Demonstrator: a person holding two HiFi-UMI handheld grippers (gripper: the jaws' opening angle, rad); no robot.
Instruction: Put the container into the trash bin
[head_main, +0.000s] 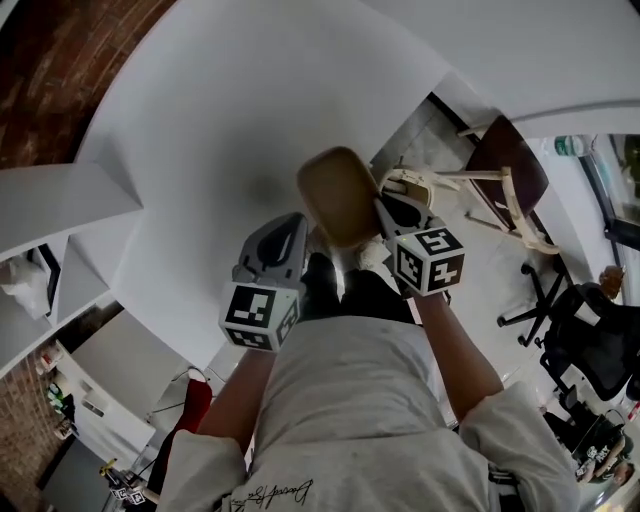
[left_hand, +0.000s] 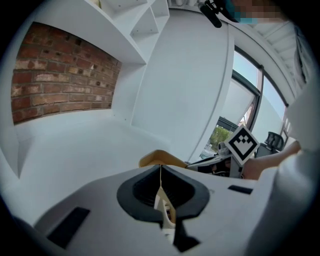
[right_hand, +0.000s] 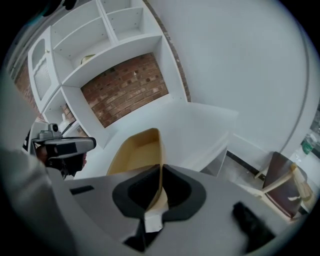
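Observation:
A tan, shallow rectangular container (head_main: 338, 192) is held up in front of me over the white surface. My right gripper (head_main: 390, 222) is shut on its right wall; in the right gripper view that wall (right_hand: 150, 155) runs edge-on between the dark pads. On the container's left side, my left gripper (head_main: 298, 228) is shut too. A thin tan edge sits between its pads, and the container (left_hand: 161, 158) pokes up just beyond them. The right gripper's marker cube (left_hand: 243, 142) shows past it. No trash bin is in view.
A white curved counter (head_main: 230, 130) lies below, with white shelves (right_hand: 95, 40) and a brick wall (left_hand: 60, 80) behind it. A wooden chair (head_main: 510, 180) stands on the floor at the right, and a black office chair (head_main: 590, 340) beyond it.

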